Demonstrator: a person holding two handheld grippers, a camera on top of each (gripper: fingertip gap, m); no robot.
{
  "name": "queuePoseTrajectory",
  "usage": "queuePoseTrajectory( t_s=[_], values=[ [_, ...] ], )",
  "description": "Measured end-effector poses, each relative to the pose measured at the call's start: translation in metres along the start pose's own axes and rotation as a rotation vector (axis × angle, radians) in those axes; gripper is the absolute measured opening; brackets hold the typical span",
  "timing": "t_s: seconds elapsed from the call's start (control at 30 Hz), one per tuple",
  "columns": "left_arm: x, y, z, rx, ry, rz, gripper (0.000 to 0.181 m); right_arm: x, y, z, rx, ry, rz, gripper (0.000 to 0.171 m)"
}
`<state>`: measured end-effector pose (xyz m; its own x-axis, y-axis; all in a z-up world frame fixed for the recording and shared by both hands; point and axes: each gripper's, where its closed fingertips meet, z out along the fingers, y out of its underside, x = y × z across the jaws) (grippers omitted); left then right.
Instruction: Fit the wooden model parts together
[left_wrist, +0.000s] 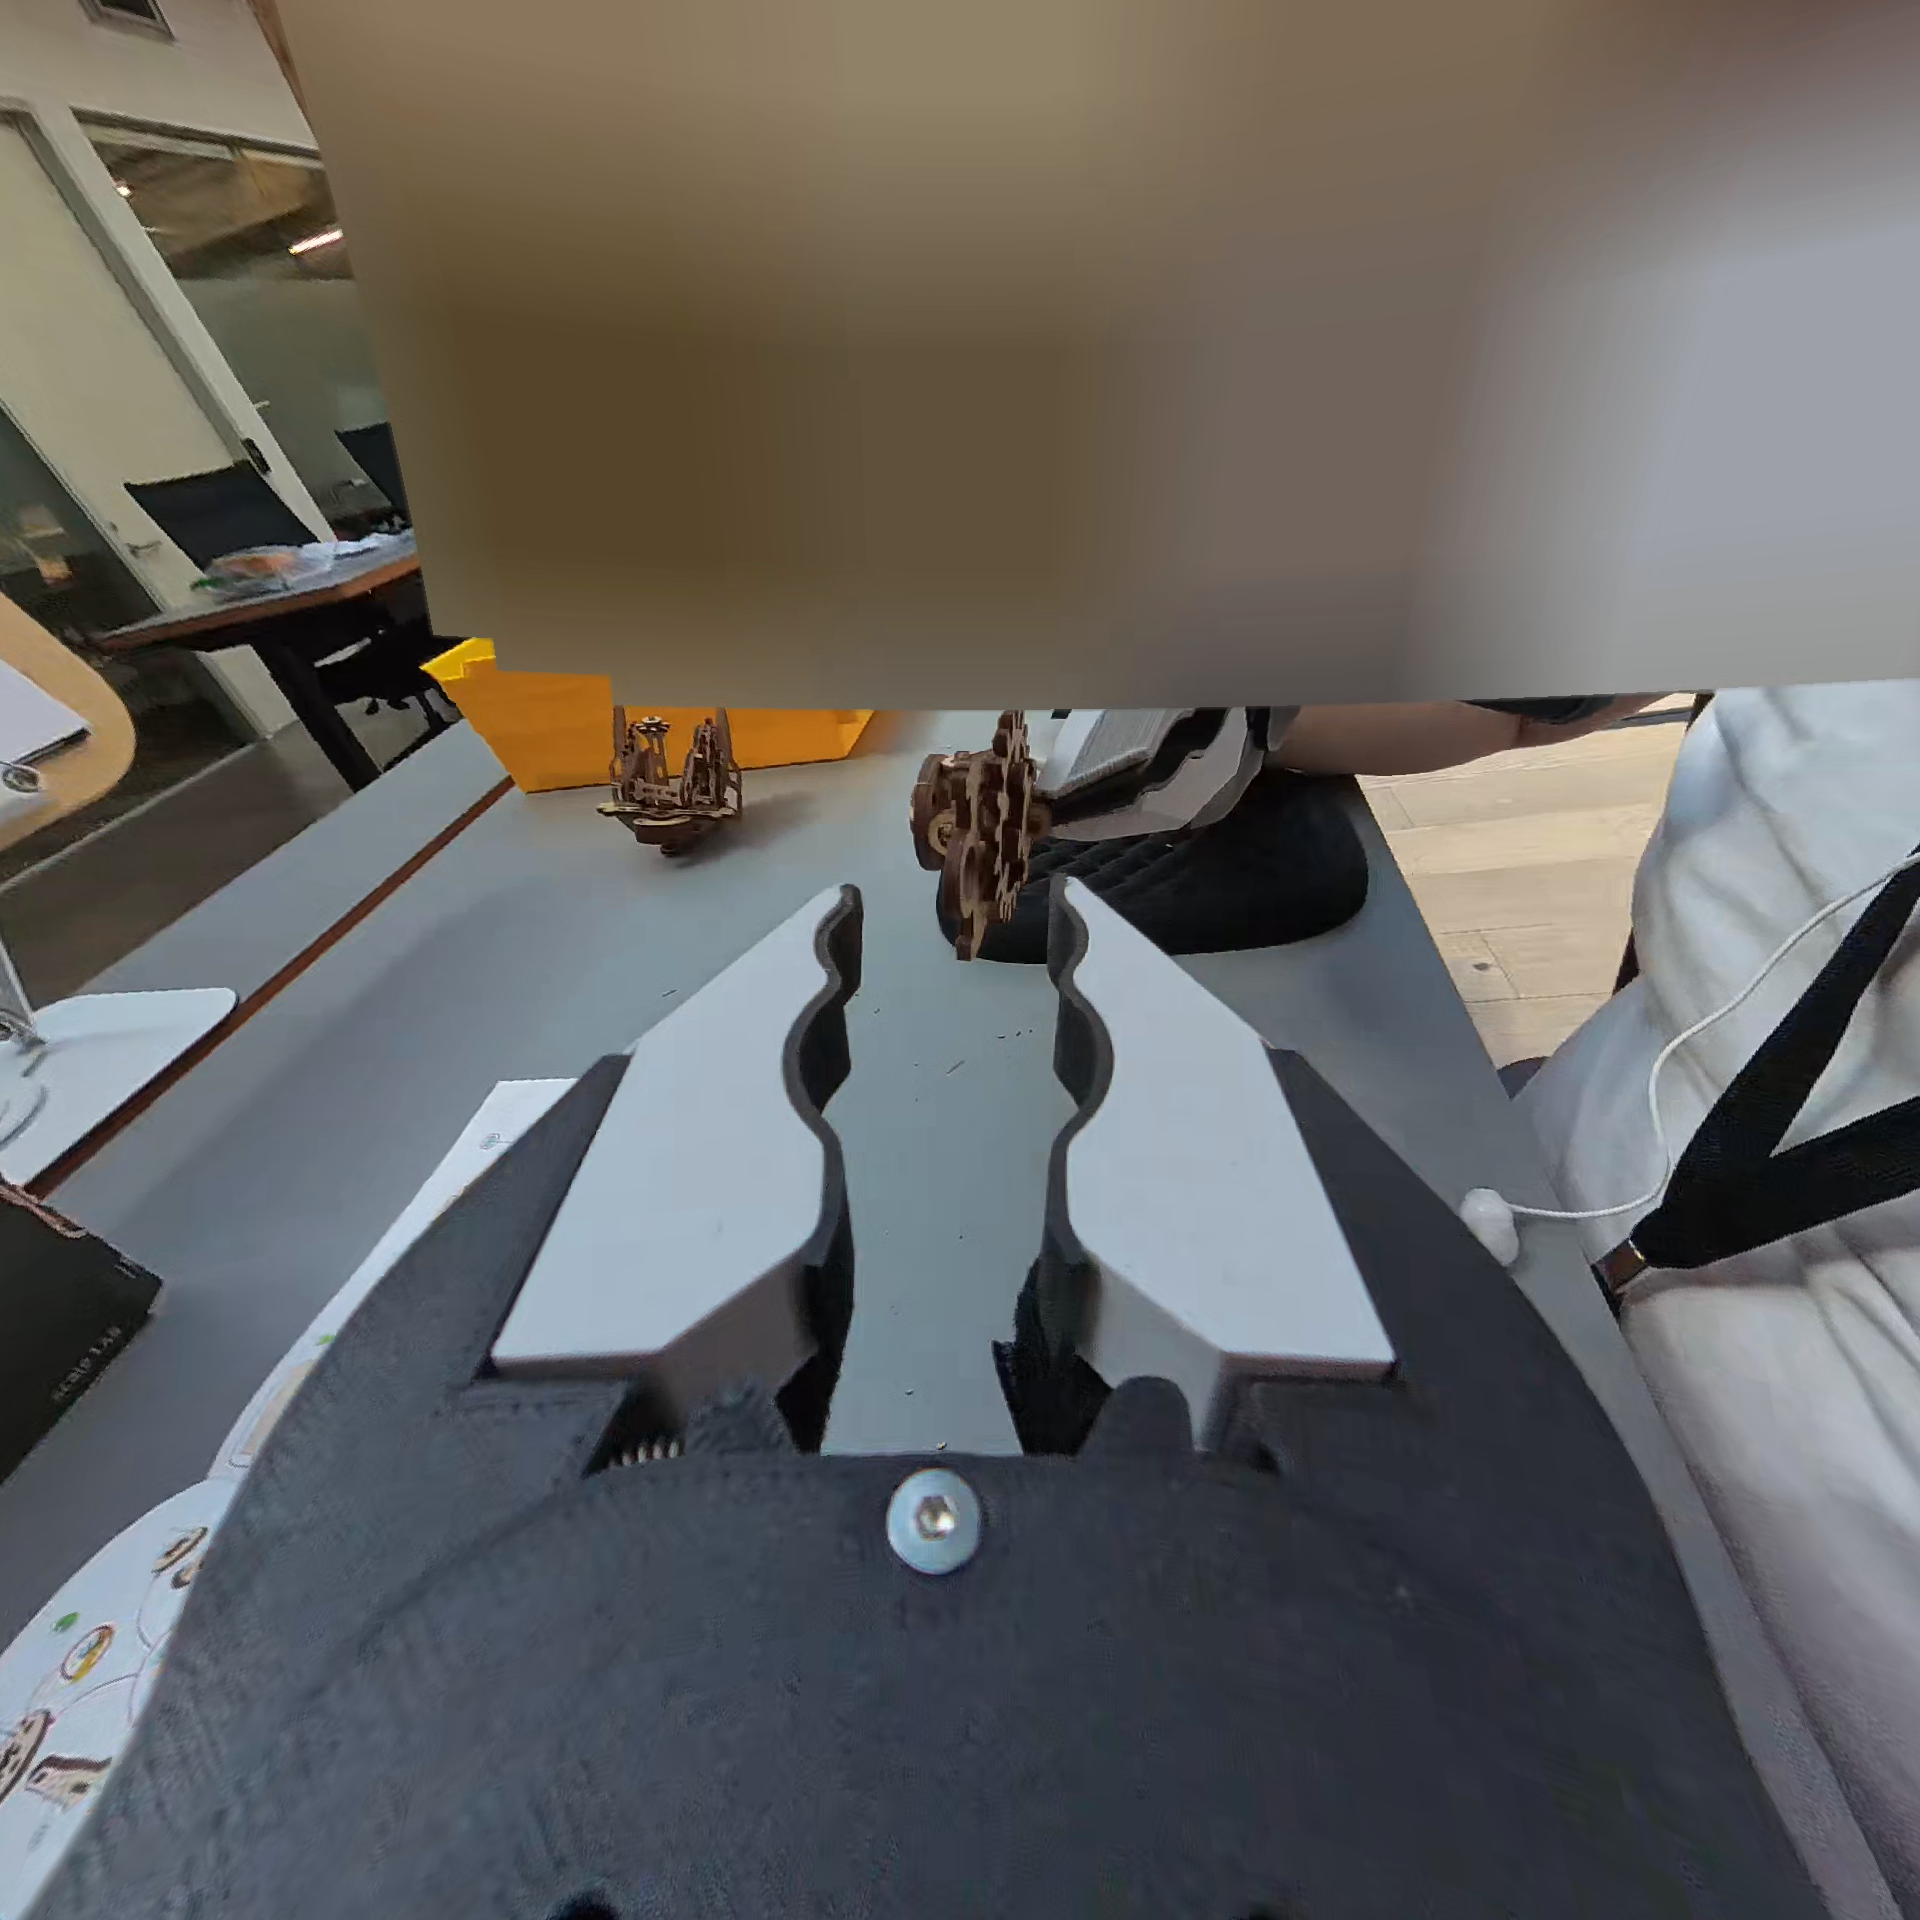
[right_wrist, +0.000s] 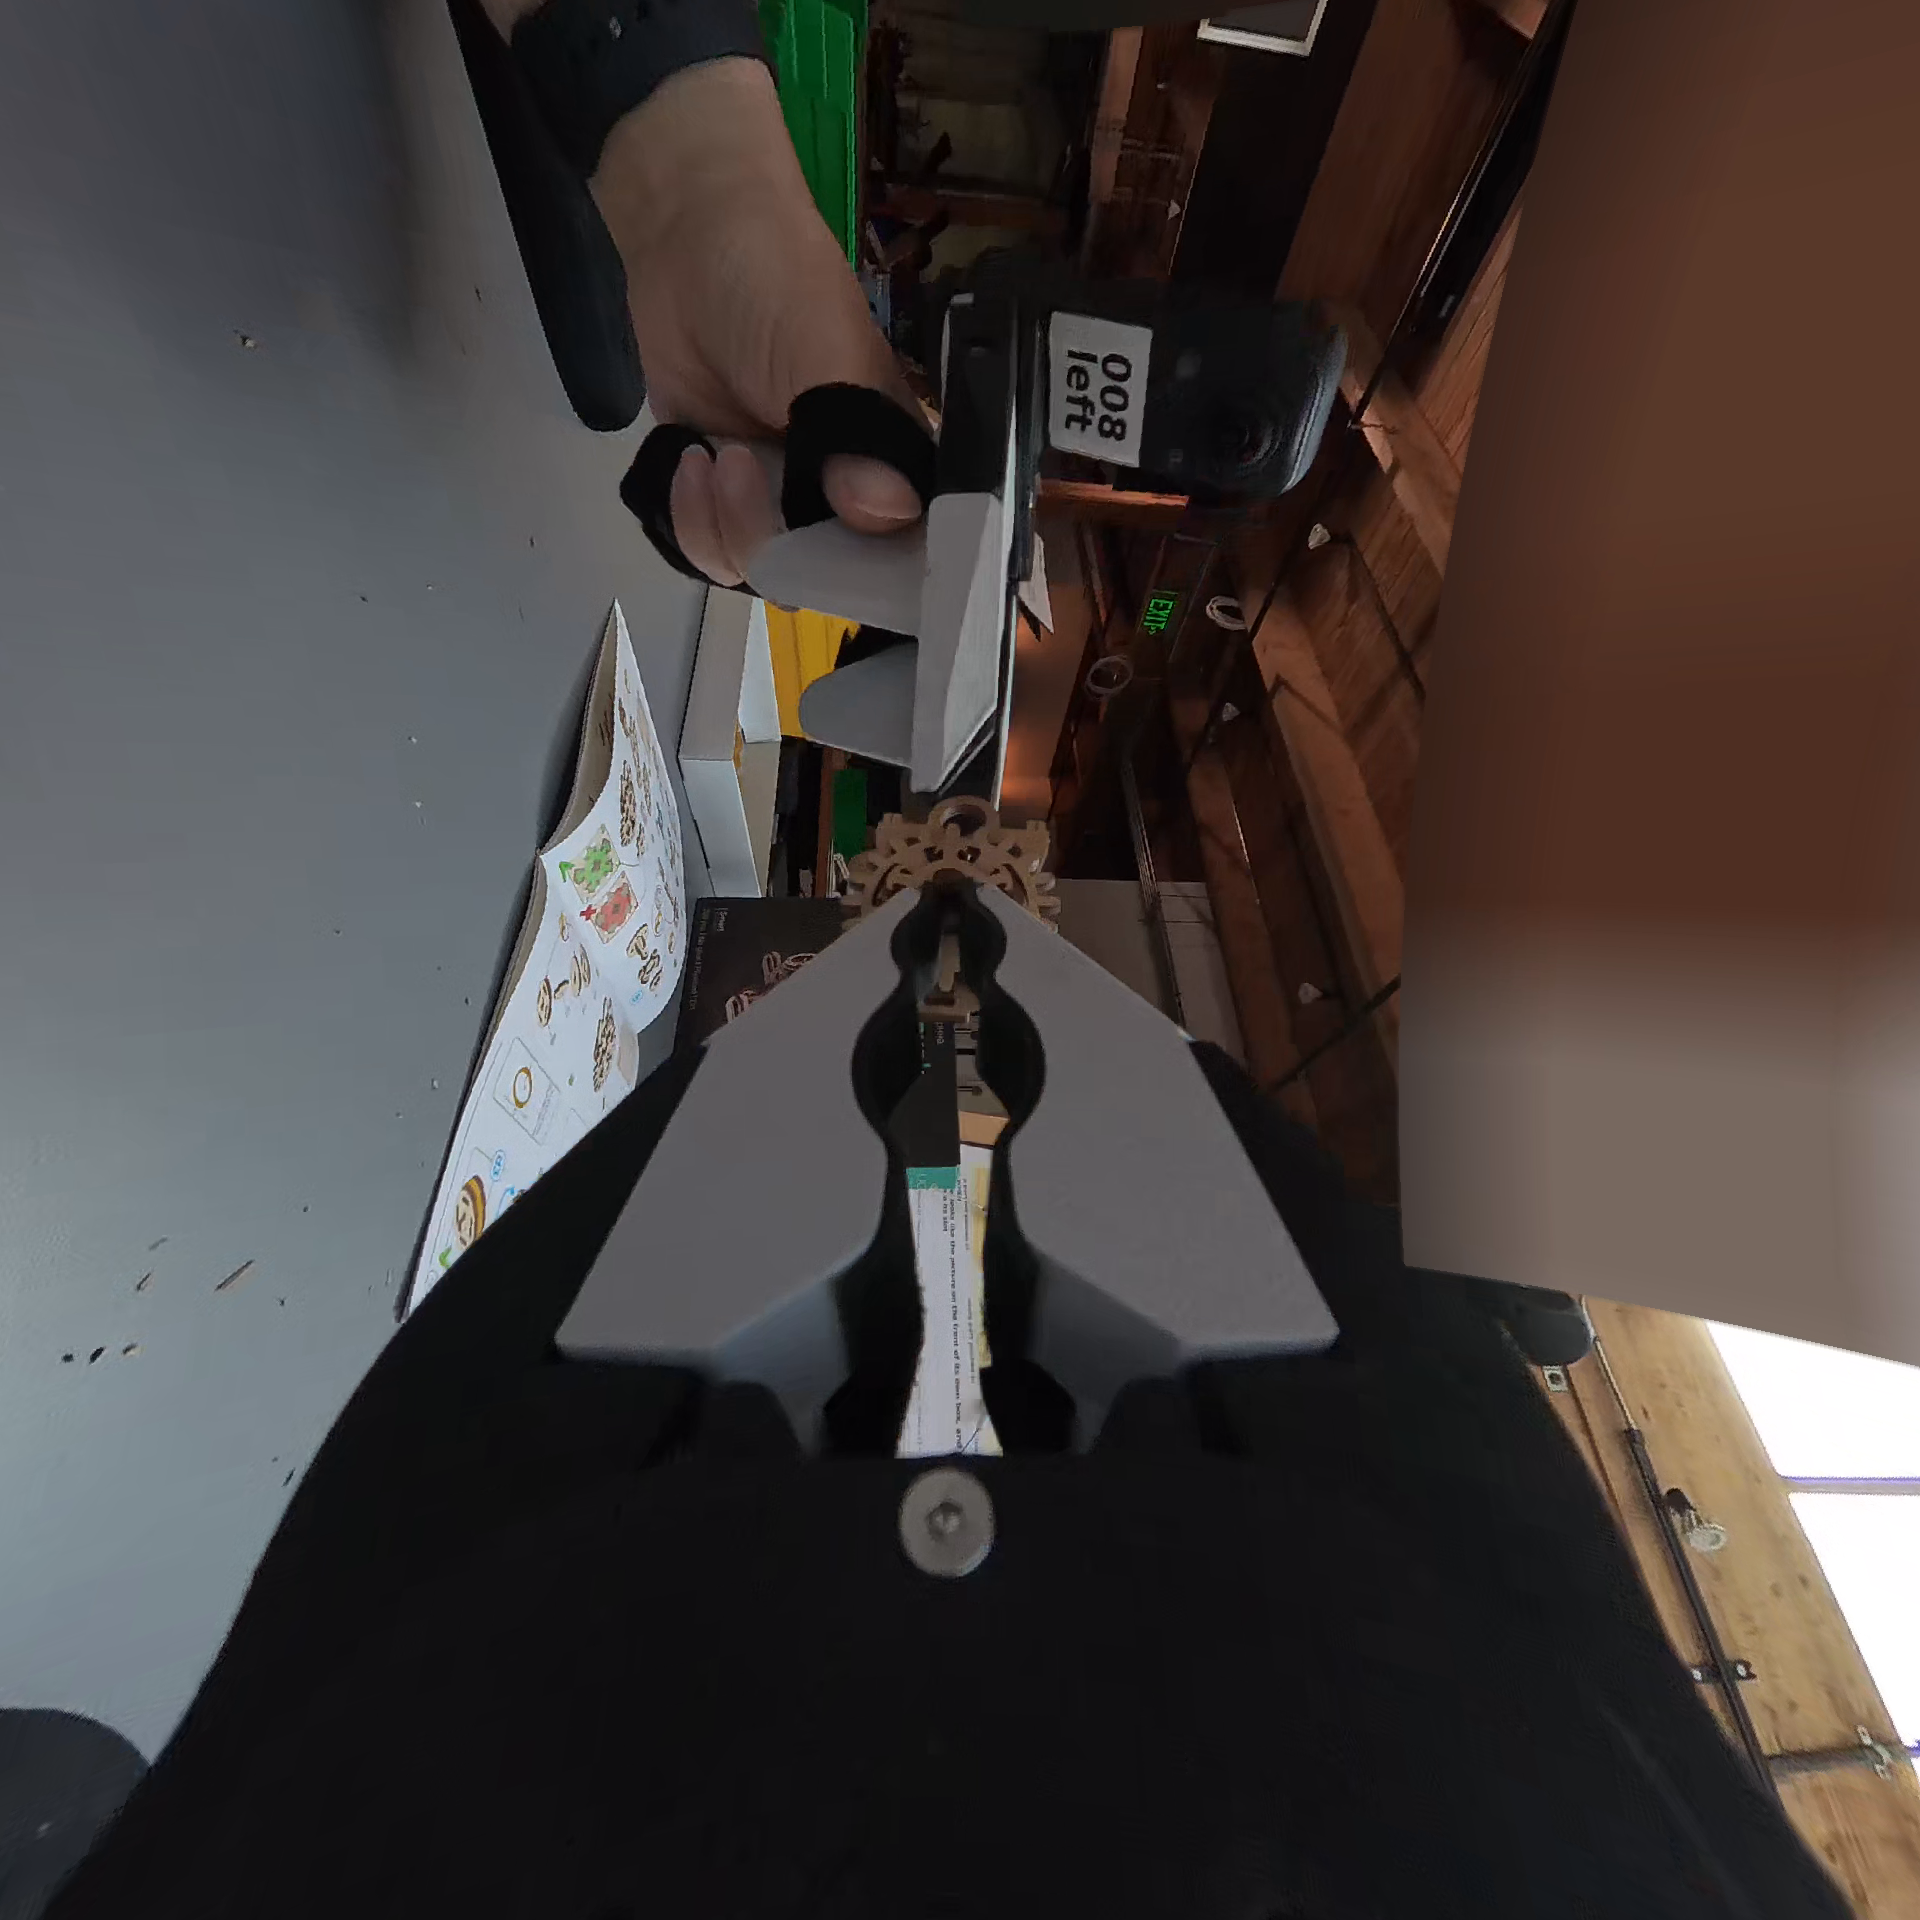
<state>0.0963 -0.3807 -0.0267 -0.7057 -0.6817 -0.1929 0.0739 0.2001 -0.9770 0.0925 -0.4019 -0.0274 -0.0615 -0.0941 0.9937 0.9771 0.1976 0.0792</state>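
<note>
Overhead of the grey table (left_wrist: 343, 1039), the left gripper (left_wrist: 954, 914) has its two grey fingers (left_wrist: 717, 1122) spread apart with nothing between them; bare tabletop shows through the gap. Just beyond its fingertips the right gripper (right_wrist: 948, 914) is closed on a wooden gear assembly (left_wrist: 977, 821), a stack of laser-cut cogs. In the left wrist view that stack stands on edge, its flat faces turned sideways and its longer side running roughly up and down, the lowest teeth near a black mat (left_wrist: 1226, 883) on the table. In the right wrist view the same piece (right_wrist: 951, 857) is pinched by a narrow tab at the fingertips, and its round toothed face fans out past them toward the left gripper's fingers (right_wrist: 862, 582), which a hand (right_wrist: 727, 312) holds. Farther back on the table stands a small wooden ship model (left_wrist: 673, 781), upright, in front of a yellow bin (left_wrist: 551, 727). An open instruction booklet (right_wrist: 582, 987) lies flat on the table.
</note>
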Motion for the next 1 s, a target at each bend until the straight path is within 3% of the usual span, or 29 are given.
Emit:
queuePoseTrajectory(
  t_s=[0.03, 0.23, 0.37, 0.47, 0.67, 1.0],
  values=[
    [0.003, -0.001, 0.001, 0.005, 0.001, 0.020, 0.034, 0.001, -0.003, -0.001, 0.011, 0.013, -0.027, 0.002],
    [0.016, -0.014, -0.003, 0.066, 0.000, 0.174, 0.015, -0.005, -0.011, -0.002, 0.040, 0.030, -0.140, 0.002],
    [0.018, -0.008, -0.001, 0.039, 0.019, 0.178, 0.018, -0.006, -0.014, -0.002, 0.047, 0.026, -0.154, 0.002],
    [0.021, -0.005, 0.001, 0.026, 0.020, 0.205, 0.007, -0.010, -0.013, -0.001, 0.044, 0.007, -0.146, 0.002],
    [0.019, -0.001, 0.003, 0.015, 0.027, 0.173, 0.014, -0.011, -0.010, 0.000, 0.031, 0.001, -0.135, 0.002],
    [0.013, 0.000, 0.005, 0.021, -0.010, 0.167, 0.005, -0.012, -0.007, 0.001, 0.014, -0.004, -0.108, 0.002]
  ],
)
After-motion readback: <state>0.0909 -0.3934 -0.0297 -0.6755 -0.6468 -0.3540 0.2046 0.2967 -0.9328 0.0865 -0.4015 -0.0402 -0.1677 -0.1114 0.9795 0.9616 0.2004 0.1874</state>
